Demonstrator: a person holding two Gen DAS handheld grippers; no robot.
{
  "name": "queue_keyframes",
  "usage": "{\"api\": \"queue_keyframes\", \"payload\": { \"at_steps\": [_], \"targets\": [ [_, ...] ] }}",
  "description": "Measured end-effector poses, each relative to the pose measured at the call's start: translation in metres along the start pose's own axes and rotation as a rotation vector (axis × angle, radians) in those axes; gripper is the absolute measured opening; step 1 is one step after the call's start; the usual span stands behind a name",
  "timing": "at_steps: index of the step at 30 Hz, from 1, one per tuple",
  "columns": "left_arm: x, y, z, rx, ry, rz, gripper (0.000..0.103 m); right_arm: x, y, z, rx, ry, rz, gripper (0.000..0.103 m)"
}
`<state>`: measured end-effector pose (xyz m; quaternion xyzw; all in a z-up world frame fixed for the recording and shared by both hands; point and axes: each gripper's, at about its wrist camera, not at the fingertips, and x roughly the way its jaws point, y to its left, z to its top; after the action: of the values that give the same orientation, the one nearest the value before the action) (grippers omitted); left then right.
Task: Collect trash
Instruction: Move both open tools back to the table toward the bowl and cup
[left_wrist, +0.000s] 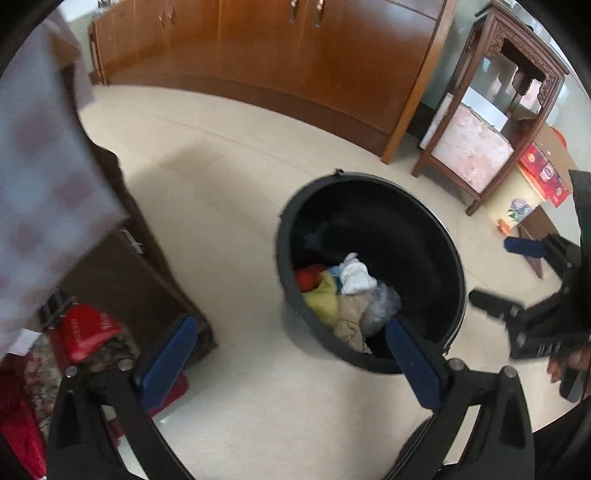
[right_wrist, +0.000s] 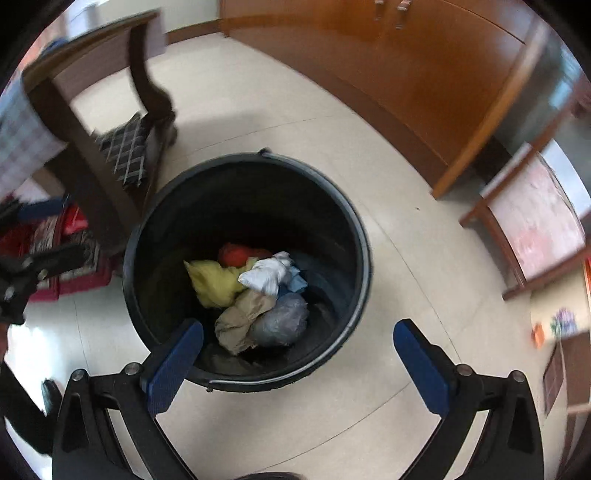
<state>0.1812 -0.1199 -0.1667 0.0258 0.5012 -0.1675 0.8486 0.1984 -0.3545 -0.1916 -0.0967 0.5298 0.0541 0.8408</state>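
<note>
A black round bin (left_wrist: 436, 236) stands on the cream tile floor; it also shows in the right wrist view (right_wrist: 177, 206). Inside lie several crumpled pieces of trash: white (right_wrist: 267, 275), yellow (right_wrist: 212, 282), red (right_wrist: 236, 254), tan (right_wrist: 242, 319) and grey (right_wrist: 284, 321). My left gripper (left_wrist: 291, 338) is open and empty, above the bin's near left rim. My right gripper (right_wrist: 299, 341) is open and empty, above the bin's near rim. The right gripper also shows in the left wrist view (left_wrist: 506, 273), to the right of the bin.
A long wooden cabinet (left_wrist: 295, 62) runs along the back. A dark carved side table (left_wrist: 491, 107) and red boxes (left_wrist: 543, 173) stand at the right. A dark table with a checked cloth (right_wrist: 22, 125) and red bags (left_wrist: 88, 328) beneath are left of the bin.
</note>
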Motion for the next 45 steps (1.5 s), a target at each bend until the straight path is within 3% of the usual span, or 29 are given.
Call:
{"api": "queue_keyframes", "payload": {
  "at_steps": [10, 26, 31, 39, 45],
  "targets": [
    [-0.063, 0.021, -0.007, -0.041, -0.114, 0.069, 0.103, -0.049, 0.015, 0.005, 0.096, -0.088, -0.006, 0.103],
    [-0.119, 0.037, -0.013, -0.048, -0.232, 0.136, 0.103, -0.111, 0.067, 0.021, 0.069, -0.199, 0.045, 0.103],
    [-0.144, 0.060, -0.014, -0.097, -0.269, 0.165, 0.103, -0.129, 0.088, 0.036, 0.062, -0.232, 0.080, 0.103],
    [-0.186, 0.108, -0.018, -0.178, -0.367, 0.240, 0.103, -0.161, 0.146, 0.070, -0.019, -0.363, 0.145, 0.103],
    [-0.210, 0.143, -0.033, -0.240, -0.400, 0.299, 0.103, -0.171, 0.185, 0.093, -0.077, -0.385, 0.183, 0.103]
  ]
}}
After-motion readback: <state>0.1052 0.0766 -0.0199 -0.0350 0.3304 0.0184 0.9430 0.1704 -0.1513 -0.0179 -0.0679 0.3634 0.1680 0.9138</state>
